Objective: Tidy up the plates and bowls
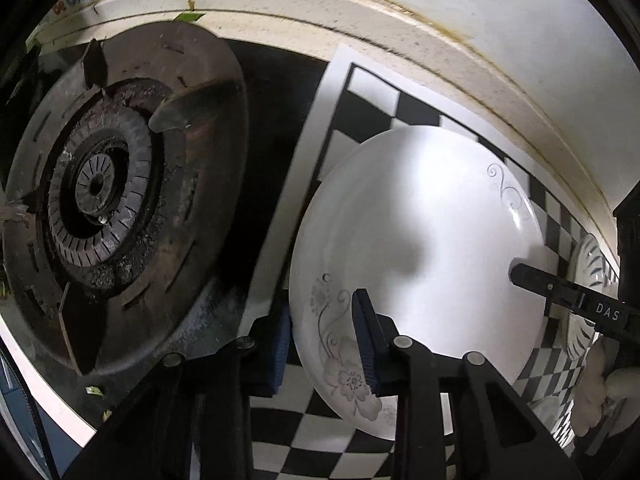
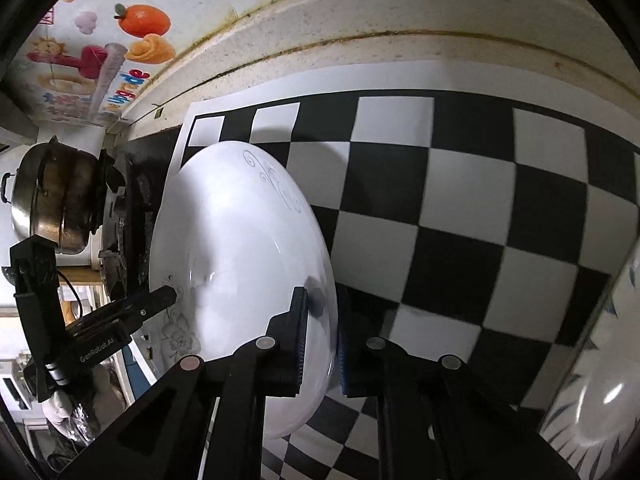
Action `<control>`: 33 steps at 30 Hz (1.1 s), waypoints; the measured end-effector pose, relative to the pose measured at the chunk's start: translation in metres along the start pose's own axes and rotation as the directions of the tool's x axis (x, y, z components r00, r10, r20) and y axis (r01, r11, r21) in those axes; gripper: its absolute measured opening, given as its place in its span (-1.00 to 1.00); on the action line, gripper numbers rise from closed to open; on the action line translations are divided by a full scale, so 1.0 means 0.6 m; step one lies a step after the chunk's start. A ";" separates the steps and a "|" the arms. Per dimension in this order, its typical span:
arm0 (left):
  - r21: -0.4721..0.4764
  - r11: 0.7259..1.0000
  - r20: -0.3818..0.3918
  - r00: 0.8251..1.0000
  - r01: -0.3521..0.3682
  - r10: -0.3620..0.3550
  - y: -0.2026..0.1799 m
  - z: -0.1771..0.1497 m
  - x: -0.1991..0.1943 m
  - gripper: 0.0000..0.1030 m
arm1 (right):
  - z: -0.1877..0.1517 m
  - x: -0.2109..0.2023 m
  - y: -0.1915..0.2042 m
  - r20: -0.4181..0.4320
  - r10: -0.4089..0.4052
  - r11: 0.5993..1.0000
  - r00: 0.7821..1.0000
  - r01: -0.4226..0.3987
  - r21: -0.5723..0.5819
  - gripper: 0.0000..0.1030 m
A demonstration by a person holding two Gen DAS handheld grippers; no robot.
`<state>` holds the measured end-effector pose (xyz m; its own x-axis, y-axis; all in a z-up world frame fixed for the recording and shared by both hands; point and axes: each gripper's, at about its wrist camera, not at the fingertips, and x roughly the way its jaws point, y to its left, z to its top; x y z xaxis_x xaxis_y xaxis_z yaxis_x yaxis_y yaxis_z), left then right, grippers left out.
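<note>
Plate (image 1: 420, 248) lies on checkered mat (image 1: 320, 440), burner (image 1: 100, 196) to its left on hob. Second plate (image 1: 588, 292) at right, beside 1st. Backsplash (image 1: 460, 52) behind mat.

Dim kitchen light, strong fisheye bend, patchy glare.

Both wrist views sit inside a dark circular vignette; straight lines bow hard toward the rim, plainest in the checkerboard mat (image 2: 460, 184) and the counter edge (image 1: 440, 52). Light falls from above and behind the cameras. The white plate (image 1: 420, 240) is the brightest surface, close to washed out, with a soft grey shadow across its middle and small glints at its rim. A second dish (image 2: 600, 392) carries a sharp highlight spot. The stove burner (image 1: 108, 196) lies in murk, detail muddy. Mild motion smear on the mat's squares in the right wrist view; wall stickers (image 2: 100, 60) are soft and stretched at the edge.
</note>
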<state>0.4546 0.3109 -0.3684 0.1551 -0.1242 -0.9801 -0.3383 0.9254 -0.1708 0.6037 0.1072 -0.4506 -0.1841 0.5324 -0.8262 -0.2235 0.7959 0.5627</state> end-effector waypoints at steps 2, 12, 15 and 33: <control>0.017 1.000 0.016 1.000 0.003 -0.004 -0.012 -0.009 -0.015 -0.48 | -0.010 -0.014 0.000 0.016 0.001 1.000 1.000 -0.001 -0.003 -0.72; 0.109 0.993 0.080 0.995 0.045 -0.053 -0.089 -0.071 -0.126 -0.48 | -0.100 -0.157 -0.026 0.139 0.023 1.000 0.990 -0.023 -0.001 -0.72; 0.158 0.986 0.091 0.993 0.055 -0.070 -0.134 -0.106 -0.156 -0.48 | -0.144 -0.210 -0.047 0.171 0.028 0.999 0.985 -0.031 0.013 -0.72; 0.321 0.946 -0.108 0.994 0.039 -0.004 -0.289 -0.312 -0.060 -0.48 | -0.473 -0.260 -0.233 0.132 -0.011 0.987 0.991 -0.011 0.162 -0.72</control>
<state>0.3340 0.0882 -0.3225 0.0554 -0.1663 -0.9845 -0.0157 0.9858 -0.1674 0.3919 -0.1689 -0.3923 -0.0543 0.5572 -0.8286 -0.0633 0.8263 0.5597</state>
